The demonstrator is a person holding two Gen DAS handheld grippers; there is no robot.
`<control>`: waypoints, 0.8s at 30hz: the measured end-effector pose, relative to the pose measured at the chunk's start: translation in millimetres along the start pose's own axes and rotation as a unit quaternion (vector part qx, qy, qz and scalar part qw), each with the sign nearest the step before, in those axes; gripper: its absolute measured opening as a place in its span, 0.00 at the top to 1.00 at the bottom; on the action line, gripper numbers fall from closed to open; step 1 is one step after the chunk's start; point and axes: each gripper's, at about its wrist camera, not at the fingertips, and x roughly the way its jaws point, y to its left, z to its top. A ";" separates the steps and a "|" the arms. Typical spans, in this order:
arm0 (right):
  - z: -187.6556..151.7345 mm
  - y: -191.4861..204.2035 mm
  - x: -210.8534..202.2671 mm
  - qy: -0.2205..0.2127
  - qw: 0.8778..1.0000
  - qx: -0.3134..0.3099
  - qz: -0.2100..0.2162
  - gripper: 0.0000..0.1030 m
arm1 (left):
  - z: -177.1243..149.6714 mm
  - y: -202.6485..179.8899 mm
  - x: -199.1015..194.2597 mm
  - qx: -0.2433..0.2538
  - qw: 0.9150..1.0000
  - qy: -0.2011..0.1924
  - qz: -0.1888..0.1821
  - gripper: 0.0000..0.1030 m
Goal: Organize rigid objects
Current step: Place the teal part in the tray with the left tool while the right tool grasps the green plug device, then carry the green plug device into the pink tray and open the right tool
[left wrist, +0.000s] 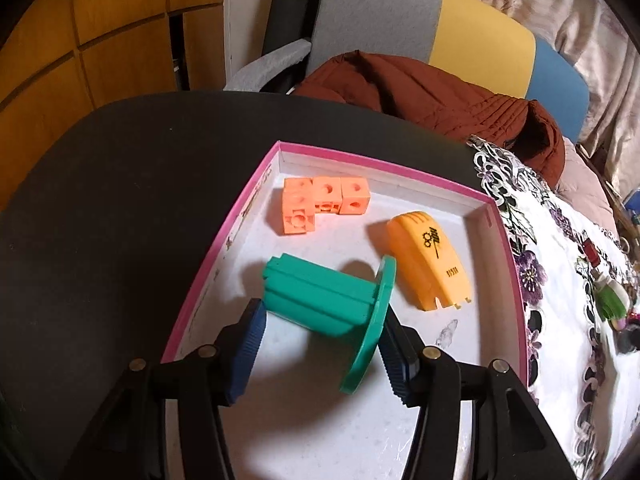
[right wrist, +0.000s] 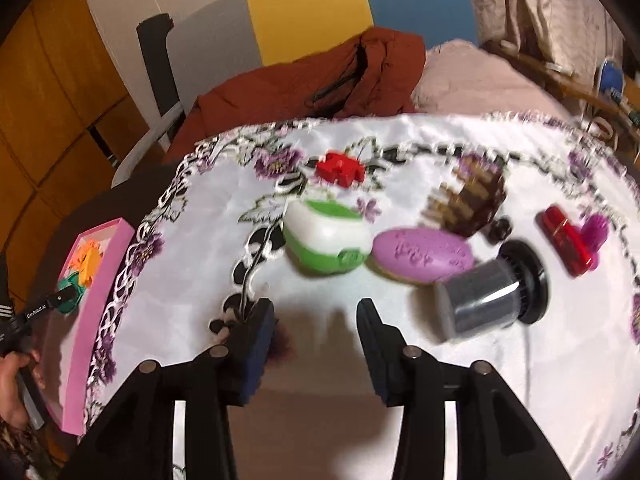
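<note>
Left tongs closed on a held piece; right tongs spread apart, holding nothing

R view motion-blurred: brown item unidentifiable | pink tray interior mostly hidden by its wall, contents too small | L view: tray's near edge behind left gripper; pad-to-green-spool contact unclear

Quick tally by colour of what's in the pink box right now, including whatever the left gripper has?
Orange: 2, the block cluster and the curved shell, both lying in the pink box.
Green: 1, the flanged piece, between the fingers of the left gripper over the box floor.
Total: 3
</note>
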 end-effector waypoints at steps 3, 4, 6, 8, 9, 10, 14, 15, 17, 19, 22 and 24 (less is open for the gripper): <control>5.6 3.2 2.5 -0.006 1.000 -0.016 -0.005 0.54 | 3.5 2.0 5.1 -0.005 1.000 0.003 0.001 0.37; 7.4 3.8 5.8 0.000 1.000 -0.021 -0.012 0.54 | 3.8 2.2 5.2 -0.006 1.000 0.003 0.003 0.27; 12.1 6.6 13.0 0.006 0.999 -0.038 -0.031 0.54 | 4.1 3.4 2.1 -0.012 1.000 -0.002 0.003 0.10; 17.8 10.5 18.0 0.004 0.997 -0.060 -0.044 0.54 | 2.1 4.4 -5.9 -0.017 1.000 -0.008 0.001 0.00; 22.2 13.9 21.0 0.003 0.996 -0.073 -0.055 0.54 | 1.5 4.1 -10.1 -0.018 1.000 -0.012 -0.001 0.00; 25.7 17.1 24.2 0.005 0.995 -0.084 -0.061 0.53 | 0.0 3.9 -17.0 -0.017 1.000 -0.018 -0.006 0.00; 35.8 31.5 39.3 0.016 0.986 -0.140 -0.085 0.52 | -7.2 1.9 -37.8 -0.014 0.999 -0.038 -0.014 0.00; 37.2 35.1 43.8 0.022 0.983 -0.154 -0.096 0.49 | -10.1 1.4 -42.5 -0.014 0.999 -0.042 -0.017 0.00; 39.2 40.1 52.6 0.030 0.977 -0.179 -0.109 0.46 | -17.8 0.4 -50.8 -0.015 0.998 -0.046 -0.028 0.00; 40.3 41.5 59.8 0.037 0.973 -0.193 -0.120 0.46 | -27.0 -0.7 -56.7 -0.024 0.998 -0.045 -0.045 0.00; 42.5 38.7 74.5 0.058 0.968 -0.201 -0.135 0.46 | -40.4 -5.1 -62.6 -0.028 0.996 -0.041 -0.071 0.00; 44.0 35.8 81.1 0.063 0.968 -0.200 -0.134 0.46 | -48.3 -11.1 -67.7 -0.018 0.996 -0.045 -0.074 0.00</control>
